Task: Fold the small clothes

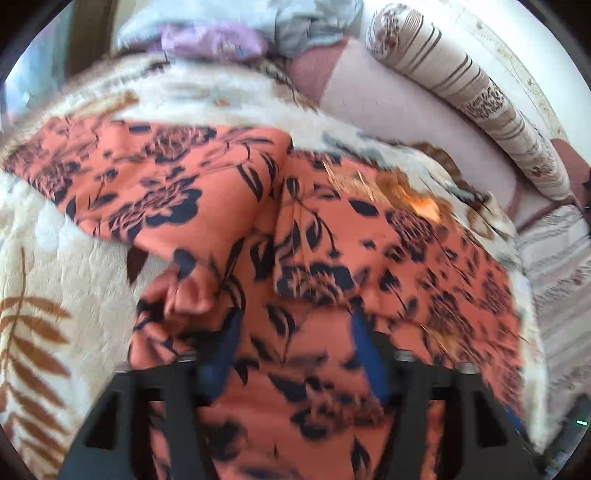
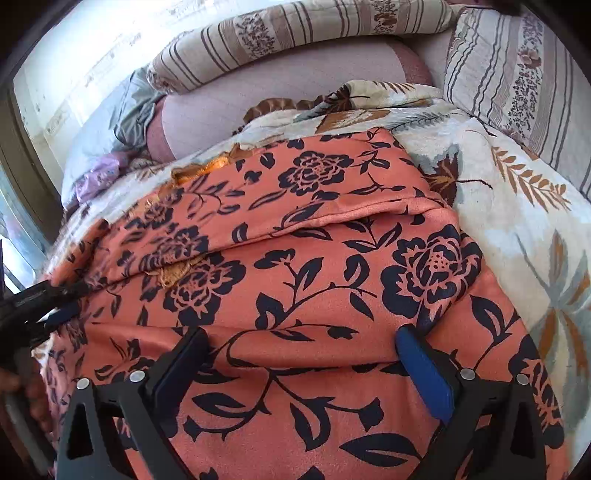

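Nearest you, your right gripper [image 2: 301, 341] sits low over the orange floral garment [image 2: 295, 258], its blue-padded fingers [image 2: 424, 373] spread wide with only flat cloth between them. It grips nothing; that looks like a hover before you pick an edge. Your left gripper [image 1: 293, 332] also stands with its fingers apart over the same garment. That view is smeared, so you cannot tell whether the tips press the cloth, though no fold is pinched between them. In the right view the left tool comes in from the left edge, near the garment's left side.

The garment is thin, smooth, slightly sueded fabric printed with dark navy roses and vines. It drapes softly and will likely slide and wrinkle if dragged. It lies spread on a plush leaf-patterned blanket [image 2: 517, 206], which gives a cushioned, grippy bed for folding. Across the middle, a hemmed edge [image 2: 332, 218] overlaps the lower layer, so one fold seems laid already. A ragged orange trim [image 2: 199, 168] shows at the far left corner.

Farther off lie striped bolster cushions [image 2: 295, 26] and loose grey and lilac clothes [image 1: 229, 33].
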### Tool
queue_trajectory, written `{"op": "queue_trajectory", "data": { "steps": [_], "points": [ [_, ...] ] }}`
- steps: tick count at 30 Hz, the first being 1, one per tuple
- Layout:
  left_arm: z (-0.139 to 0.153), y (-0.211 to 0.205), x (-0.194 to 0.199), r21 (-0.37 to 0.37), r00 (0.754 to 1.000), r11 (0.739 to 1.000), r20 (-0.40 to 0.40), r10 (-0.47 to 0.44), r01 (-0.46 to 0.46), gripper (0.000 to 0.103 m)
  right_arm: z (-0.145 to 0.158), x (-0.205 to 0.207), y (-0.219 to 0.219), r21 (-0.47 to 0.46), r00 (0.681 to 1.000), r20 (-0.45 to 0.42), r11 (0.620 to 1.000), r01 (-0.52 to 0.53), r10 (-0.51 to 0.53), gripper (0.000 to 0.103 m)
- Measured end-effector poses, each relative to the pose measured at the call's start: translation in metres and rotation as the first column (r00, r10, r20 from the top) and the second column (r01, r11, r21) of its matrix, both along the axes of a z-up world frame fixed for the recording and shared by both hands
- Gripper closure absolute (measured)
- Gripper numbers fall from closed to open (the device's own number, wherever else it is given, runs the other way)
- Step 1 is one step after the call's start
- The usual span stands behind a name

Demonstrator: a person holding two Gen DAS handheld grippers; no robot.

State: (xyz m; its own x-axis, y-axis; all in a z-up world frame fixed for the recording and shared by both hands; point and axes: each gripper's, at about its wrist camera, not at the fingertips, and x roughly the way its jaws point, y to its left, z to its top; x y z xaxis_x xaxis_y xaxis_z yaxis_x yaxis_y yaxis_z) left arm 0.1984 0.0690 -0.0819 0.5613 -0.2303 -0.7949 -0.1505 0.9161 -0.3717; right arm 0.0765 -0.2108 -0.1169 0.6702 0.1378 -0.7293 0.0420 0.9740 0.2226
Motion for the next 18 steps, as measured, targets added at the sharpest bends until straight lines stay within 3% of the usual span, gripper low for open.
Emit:
{"op": "queue_trajectory", "data": {
  "steps": [2, 3, 6, 8, 11, 13, 15, 18],
  "points": [
    [0.018, 0.025, -0.015, -0.066, 0.998, 0.998, 0.058, 0.012, -0.008, 0.034, 0.001, 0.000, -0.001, 0.028, 1.000, 0.011, 1.000, -0.001, 0.001, 0.000],
    [0.026, 0.039, -0.020, -0.063, 0.995, 0.998, 0.095, 0.030, -0.024, 0.032, 0.001, -0.001, -0.003, 0.043, 1.000, 0.017, 0.999, -0.002, 0.001, 0.000],
    [0.039, 0.108, -0.034, -0.105, 0.967, 0.978, 0.164, 0.196, -0.181, 0.023, 0.001, -0.002, -0.007, 0.072, 1.000, 0.028, 0.997, -0.004, 0.002, 0.000],
    [0.031, 0.169, -0.036, -0.209, 0.919, 0.917, 0.132, 0.372, -0.341, 0.023, 0.001, -0.002, -0.008, 0.076, 1.000, 0.029, 0.997, -0.004, 0.002, 0.000],
    [-0.001, 0.258, -0.027, -0.411, 0.824, 0.753, 0.006, 0.566, -0.514, 0.028, 0.001, -0.001, -0.006, 0.065, 1.000, 0.024, 0.998, -0.004, 0.002, 0.000],
    [-0.012, 0.292, -0.016, -0.417, 0.784, 0.705, -0.029, 0.620, -0.573, 0.033, 0.001, 0.000, -0.004, 0.053, 1.000, 0.019, 0.999, -0.004, 0.003, 0.000],
    [-0.018, 0.316, -0.004, -0.419, 0.774, 0.700, -0.010, 0.633, -0.578, 0.034, 0.000, 0.001, -0.003, 0.046, 1.000, 0.016, 0.999, -0.004, 0.003, 0.000],
    [-0.021, 0.330, 0.013, -0.397, 0.782, 0.722, 0.016, 0.623, -0.567, 0.034, -0.001, 0.002, -0.003, 0.042, 1.000, 0.013, 0.999, -0.004, 0.004, 0.000]
  ]
}}
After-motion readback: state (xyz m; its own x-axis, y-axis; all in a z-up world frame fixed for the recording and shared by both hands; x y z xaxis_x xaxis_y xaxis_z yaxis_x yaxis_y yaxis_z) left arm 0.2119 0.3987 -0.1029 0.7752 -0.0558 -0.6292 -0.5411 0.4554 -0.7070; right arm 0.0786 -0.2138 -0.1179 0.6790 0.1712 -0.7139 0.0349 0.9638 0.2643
